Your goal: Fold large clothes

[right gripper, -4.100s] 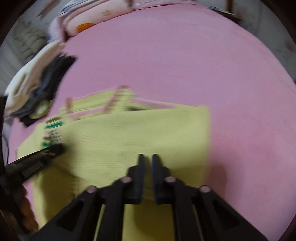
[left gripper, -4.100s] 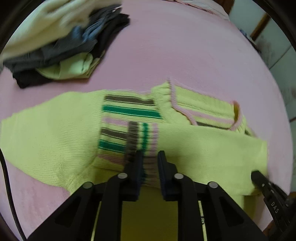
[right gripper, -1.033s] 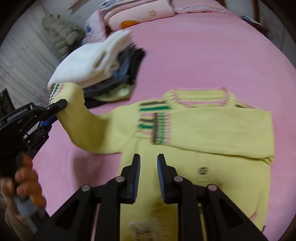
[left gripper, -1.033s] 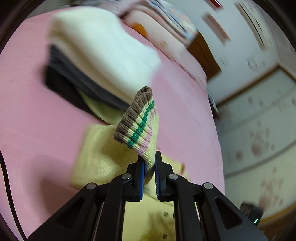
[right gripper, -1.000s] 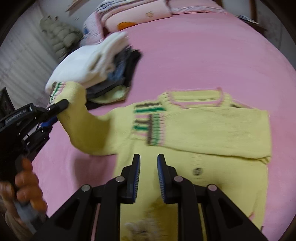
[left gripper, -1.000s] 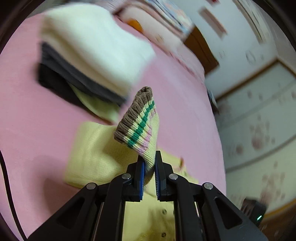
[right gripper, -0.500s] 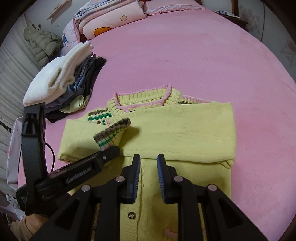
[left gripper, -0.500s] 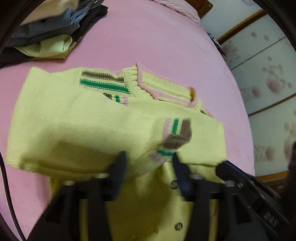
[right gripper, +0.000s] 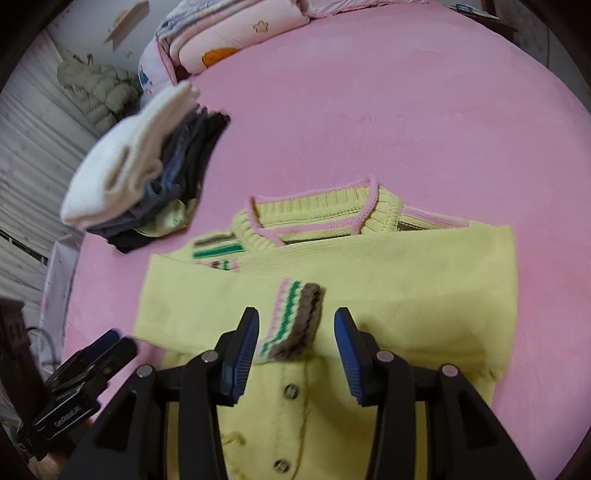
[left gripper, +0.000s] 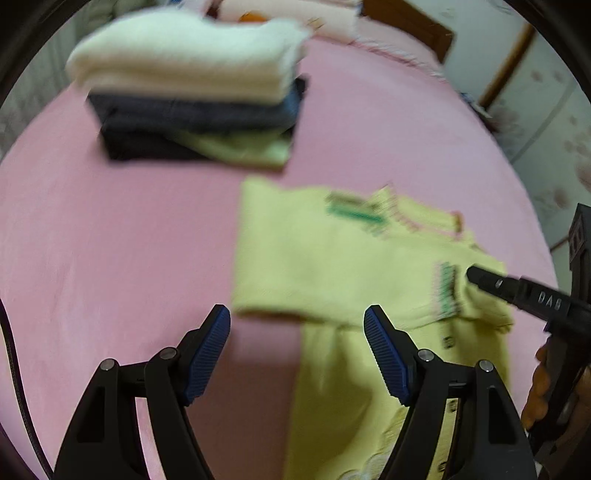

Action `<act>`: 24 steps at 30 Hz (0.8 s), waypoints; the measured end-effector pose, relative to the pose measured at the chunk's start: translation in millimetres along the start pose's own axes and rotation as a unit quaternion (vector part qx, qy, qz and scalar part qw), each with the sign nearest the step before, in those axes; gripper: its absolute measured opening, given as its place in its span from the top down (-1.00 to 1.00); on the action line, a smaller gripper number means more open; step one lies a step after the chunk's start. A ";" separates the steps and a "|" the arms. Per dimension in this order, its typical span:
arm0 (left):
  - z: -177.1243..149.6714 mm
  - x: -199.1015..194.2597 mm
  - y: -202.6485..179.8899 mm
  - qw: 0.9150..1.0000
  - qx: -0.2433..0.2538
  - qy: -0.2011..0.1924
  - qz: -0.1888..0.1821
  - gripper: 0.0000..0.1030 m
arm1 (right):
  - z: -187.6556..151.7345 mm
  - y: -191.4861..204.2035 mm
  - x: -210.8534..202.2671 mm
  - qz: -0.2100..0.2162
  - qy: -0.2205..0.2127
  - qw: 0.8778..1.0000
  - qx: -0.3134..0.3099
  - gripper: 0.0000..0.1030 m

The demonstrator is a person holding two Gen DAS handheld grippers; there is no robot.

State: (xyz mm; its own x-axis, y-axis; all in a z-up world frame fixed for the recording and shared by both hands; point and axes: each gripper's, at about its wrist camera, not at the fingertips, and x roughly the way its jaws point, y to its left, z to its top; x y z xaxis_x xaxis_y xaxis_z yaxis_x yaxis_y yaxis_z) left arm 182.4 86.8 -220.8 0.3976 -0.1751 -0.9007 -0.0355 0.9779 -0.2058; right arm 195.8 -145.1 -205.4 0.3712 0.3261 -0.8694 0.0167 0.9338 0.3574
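- Yellow cardigan (right gripper: 388, 295) is laid flat on the pink bed cover (right gripper: 406, 110), at centre to lower part of the right wrist view; collar is pointed toward the top of the frame, button placket toward the bottom edge.
- Both sleeves are folded across the chest; striped cuff (right gripper: 291, 321) (pink, green, brown) is seen lying on top, at lower centre of the right wrist view.
- Right gripper (right gripper: 295, 354): jaws have just been opening and are seen apart; the cuff lies between them, no pad pressed on it.
- Left gripper (left gripper: 297, 350): jaws have just been opening and stand wide apart, nothing clamped; it is hung over the cardigan's left edge and the bed cover, at bottom of the left wrist view.
- Left wrist view is blurred; cardigan (left gripper: 332, 266) is seen at centre right.
- Stack of folded clothes (right gripper: 140, 166), white piece on top, is placed at upper left, apart from the cardigan.
- Pillows (right gripper: 236, 33) are seen at top of the frame.
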 end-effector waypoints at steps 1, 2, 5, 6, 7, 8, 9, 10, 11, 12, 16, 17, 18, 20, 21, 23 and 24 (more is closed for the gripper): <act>-4.7 3.9 7.9 1.000 -0.014 0.006 0.003 -0.43 | 1.5 -0.5 6.0 0.000 0.004 1.000 -0.004 0.18; -11.5 4.4 18.6 1.000 -0.024 0.009 0.002 -0.43 | 3.0 -1.6 13.6 -0.002 0.012 1.000 -0.006 0.18; -19.1 17.5 32.7 0.999 -0.050 0.014 -0.002 -0.43 | 5.3 -2.4 33.2 -0.009 0.024 1.000 -0.013 0.18; -19.3 20.8 34.1 0.999 -0.051 0.015 0.002 -0.43 | 4.9 -1.5 35.5 -0.010 0.023 1.000 -0.018 0.18; -19.4 24.2 33.2 0.999 -0.052 0.015 0.007 -0.43 | 4.2 1.4 36.8 -0.014 0.020 0.999 -0.026 0.23; -19.8 27.9 28.3 0.998 -0.053 0.015 0.010 -0.43 | 3.2 6.4 37.4 -0.013 0.020 0.999 -0.040 0.58; -20.2 32.6 25.2 0.998 -0.054 0.014 0.015 -0.43 | 2.9 10.6 37.0 -0.008 0.027 0.998 -0.053 0.78; -20.2 34.3 24.9 0.998 -0.055 0.013 0.018 -0.43 | 2.4 16.1 33.9 -0.009 0.026 0.998 -0.064 0.79; -20.1 35.2 23.6 0.998 -0.055 0.012 0.021 -0.43 | 2.7 19.2 29.7 -0.003 0.021 0.997 -0.070 0.82; -20.0 35.9 22.3 0.998 -0.056 0.010 0.023 -0.43 | 3.8 24.6 19.9 0.012 0.011 0.997 -0.076 0.82; -18.3 39.8 17.1 0.998 -0.062 0.007 0.031 -0.43 | 11.4 41.2 -27.0 0.040 -0.044 0.994 -0.087 0.82; -17.3 39.8 17.1 0.997 -0.068 0.005 0.032 -0.43 | 13.6 44.1 -37.6 0.043 -0.057 0.993 -0.090 0.83; -15.8 39.6 17.0 0.997 -0.073 0.004 0.032 -0.43 | 16.3 47.0 -53.1 0.044 -0.077 0.992 -0.092 0.82; -12.9 39.6 16.6 0.996 -0.083 0.001 0.027 -0.43 | 20.6 45.3 -75.1 0.044 -0.100 0.990 -0.089 0.82; -11.5 39.0 16.0 0.996 -0.087 -0.002 0.026 -0.43 | 23.7 42.7 -81.3 0.041 -0.108 0.990 -0.085 0.82; -9.5 38.2 14.3 0.996 -0.089 -0.007 0.027 -0.43 | 26.1 30.0 -93.9 0.035 -0.119 0.990 -0.069 0.82; -8.7 38.4 12.9 0.996 -0.088 -0.007 0.027 -0.43 | 27.4 23.9 -97.7 0.031 -0.123 0.990 -0.062 0.82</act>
State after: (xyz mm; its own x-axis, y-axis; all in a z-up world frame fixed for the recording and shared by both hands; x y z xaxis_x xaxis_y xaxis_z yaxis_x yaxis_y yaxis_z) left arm 189.2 91.7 -261.3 0.4039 -0.1209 -0.9068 -0.2164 0.9505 -0.2231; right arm 185.4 -158.7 -102.6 0.5824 0.3527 -0.7324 -0.1216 0.9286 0.3505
